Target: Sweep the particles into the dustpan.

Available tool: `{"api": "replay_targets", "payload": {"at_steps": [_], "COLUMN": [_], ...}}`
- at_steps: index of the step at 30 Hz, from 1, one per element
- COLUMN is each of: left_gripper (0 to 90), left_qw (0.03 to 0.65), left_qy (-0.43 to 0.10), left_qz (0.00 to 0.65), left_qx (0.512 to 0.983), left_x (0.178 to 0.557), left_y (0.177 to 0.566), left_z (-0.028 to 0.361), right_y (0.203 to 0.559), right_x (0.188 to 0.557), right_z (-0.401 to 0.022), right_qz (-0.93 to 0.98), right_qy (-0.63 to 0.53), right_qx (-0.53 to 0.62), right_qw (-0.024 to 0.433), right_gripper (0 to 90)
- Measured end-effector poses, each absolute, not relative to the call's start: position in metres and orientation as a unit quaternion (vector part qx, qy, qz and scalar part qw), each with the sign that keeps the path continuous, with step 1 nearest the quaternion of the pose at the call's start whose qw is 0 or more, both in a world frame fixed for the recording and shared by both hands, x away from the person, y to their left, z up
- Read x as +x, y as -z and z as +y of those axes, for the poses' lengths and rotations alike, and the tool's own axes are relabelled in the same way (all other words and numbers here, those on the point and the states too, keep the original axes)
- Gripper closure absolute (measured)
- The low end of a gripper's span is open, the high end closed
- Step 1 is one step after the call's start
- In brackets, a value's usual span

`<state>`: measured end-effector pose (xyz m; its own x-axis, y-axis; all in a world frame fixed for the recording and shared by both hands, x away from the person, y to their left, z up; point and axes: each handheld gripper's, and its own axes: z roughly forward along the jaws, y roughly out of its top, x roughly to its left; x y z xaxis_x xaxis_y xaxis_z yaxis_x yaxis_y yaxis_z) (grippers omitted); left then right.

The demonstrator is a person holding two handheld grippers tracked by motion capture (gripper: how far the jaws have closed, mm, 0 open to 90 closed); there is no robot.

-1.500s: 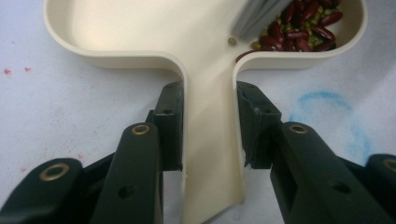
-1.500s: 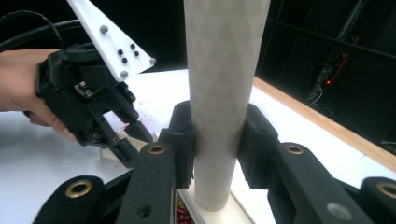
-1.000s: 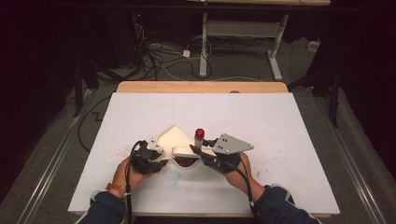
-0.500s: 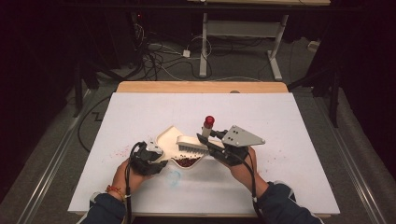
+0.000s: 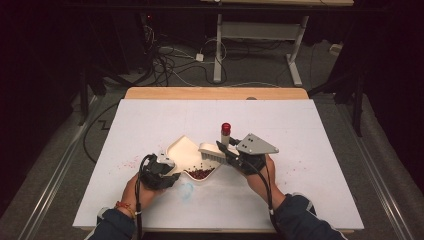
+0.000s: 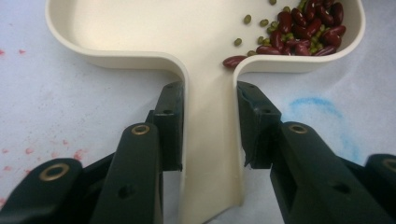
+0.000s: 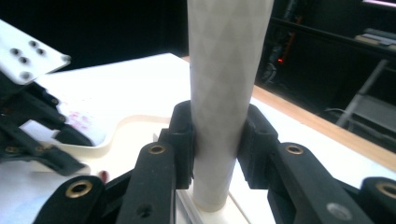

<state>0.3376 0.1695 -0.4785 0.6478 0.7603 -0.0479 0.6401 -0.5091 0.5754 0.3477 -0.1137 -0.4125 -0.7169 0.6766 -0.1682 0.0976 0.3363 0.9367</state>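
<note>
A cream dustpan [image 5: 185,150] lies on the white table, with red and small green beans [image 5: 200,173] heaped in its near corner. My left gripper [image 5: 169,169] is shut on the pan's flat handle [image 6: 210,140], one jaw on each side, and the beans [image 6: 299,32] lie at the pan's right end. My right gripper [image 5: 225,151] is shut on the pale handle [image 7: 224,93] of a small brush. Its bristle head [image 5: 212,152] hangs over the pan's right edge. The red-capped handle end [image 5: 226,128] points up.
A blue smudge [image 5: 186,191] marks the table in front of the pan, and faint red specks [image 5: 127,162] lie to its left. A wooden strip [image 5: 215,93] runs along the table's far edge. Cables and a desk frame stand on the floor beyond.
My right gripper has lifted the brush up and to the right, off the beans, and the handle now stands more upright. The left gripper and the dustpan have stayed put.
</note>
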Motion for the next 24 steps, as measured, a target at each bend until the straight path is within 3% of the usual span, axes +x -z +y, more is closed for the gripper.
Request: {"api": "replay_targets", "payload": {"at_steps": [10,24], "left_gripper": [63.4,63.4], "left_qw": [0.275,0.280], "left_qy": [-0.114,-0.114], "left_qz": [0.422,0.415], "left_qx": [0.856,0.858], "left_x": [0.328,0.328], "left_y": [0.478,0.480], "left_z": [0.160,0.162], "right_y": [0.411,0.391], "right_x": [0.324,0.331], "right_z": [-0.092,-0.104], "right_qz": [0.788,0.762], "right_qy": [-0.520,-0.549], "right_qx": [0.228,0.237], "right_qw": [0.239,0.248], "right_gripper": [70.1,70.1]}}
